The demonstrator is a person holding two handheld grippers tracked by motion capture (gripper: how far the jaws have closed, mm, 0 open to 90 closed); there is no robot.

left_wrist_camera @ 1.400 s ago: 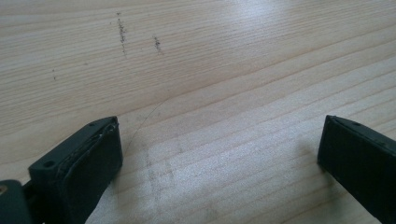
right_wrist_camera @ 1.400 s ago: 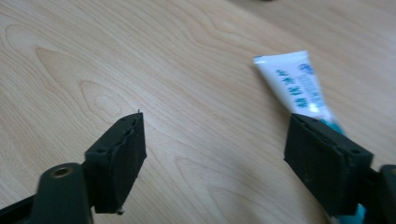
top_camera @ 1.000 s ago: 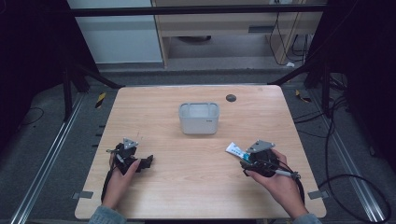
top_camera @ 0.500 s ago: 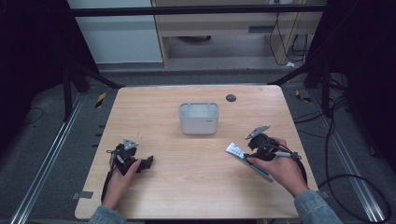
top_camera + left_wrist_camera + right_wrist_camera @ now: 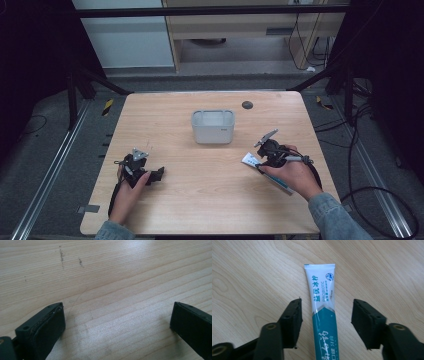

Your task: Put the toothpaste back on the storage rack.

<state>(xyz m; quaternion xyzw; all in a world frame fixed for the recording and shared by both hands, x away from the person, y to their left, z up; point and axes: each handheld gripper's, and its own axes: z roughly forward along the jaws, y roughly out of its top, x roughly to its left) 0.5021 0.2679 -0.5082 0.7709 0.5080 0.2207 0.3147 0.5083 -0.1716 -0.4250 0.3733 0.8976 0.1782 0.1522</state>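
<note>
Toothpaste tube [image 5: 323, 315] lies untouched between right claw [image 5: 326, 322] jaws.

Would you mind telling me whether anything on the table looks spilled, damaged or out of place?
Nothing stands out. The toothpaste tube lies flat and intact between the right gripper's open jaws, which have just been closing; the grey bin stands upright mid-table.

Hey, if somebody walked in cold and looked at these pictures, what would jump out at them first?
Probably the white and teal toothpaste tube lying flat on the wooden table, between the right gripper's jaws, which have just been closing but do not touch it yet. Next, the pale grey bin standing alone near the table's middle. The left gripper rests open over bare wood on the person's left.
</note>
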